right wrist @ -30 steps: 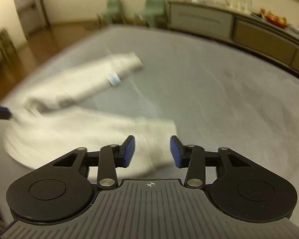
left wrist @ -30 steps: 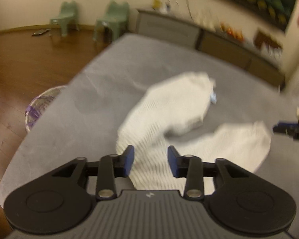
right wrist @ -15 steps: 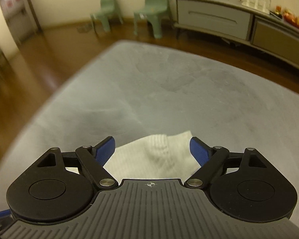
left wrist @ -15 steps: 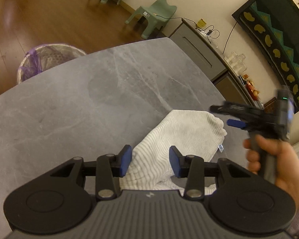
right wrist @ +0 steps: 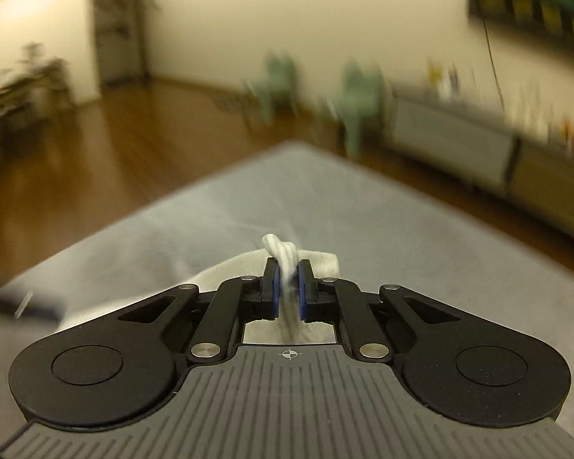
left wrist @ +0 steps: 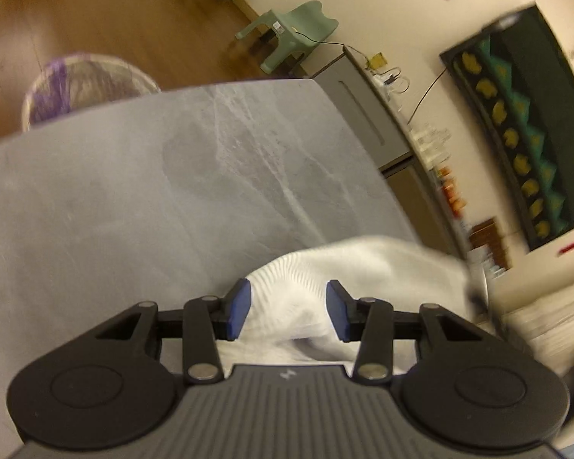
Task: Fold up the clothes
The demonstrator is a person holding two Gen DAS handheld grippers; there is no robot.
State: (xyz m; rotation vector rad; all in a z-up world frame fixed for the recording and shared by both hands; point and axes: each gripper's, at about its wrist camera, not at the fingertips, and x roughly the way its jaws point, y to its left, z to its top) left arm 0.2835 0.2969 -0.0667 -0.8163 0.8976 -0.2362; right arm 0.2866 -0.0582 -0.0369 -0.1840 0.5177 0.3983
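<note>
White ribbed knit garment (left wrist: pixel 363 267) lay lower centre on grey marble table (left wrist: pixel 134 199). My right gripper (right wrist: pixel 287 283) pinched bunched edge; left gripper (left wrist: pixel 287 308) gaped, empty, straddling cloth. Judged: close left before lifting.

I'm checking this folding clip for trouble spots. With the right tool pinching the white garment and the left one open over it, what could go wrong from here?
1. The right tool grips only a thin bunched ridge of the white garment; a pull could slip it free.
2. The left tool is open with cloth between its fingers; closing now may catch a thick bunch rather than an edge.
3. The garment lies near the gray table edge and could slide off.
</note>
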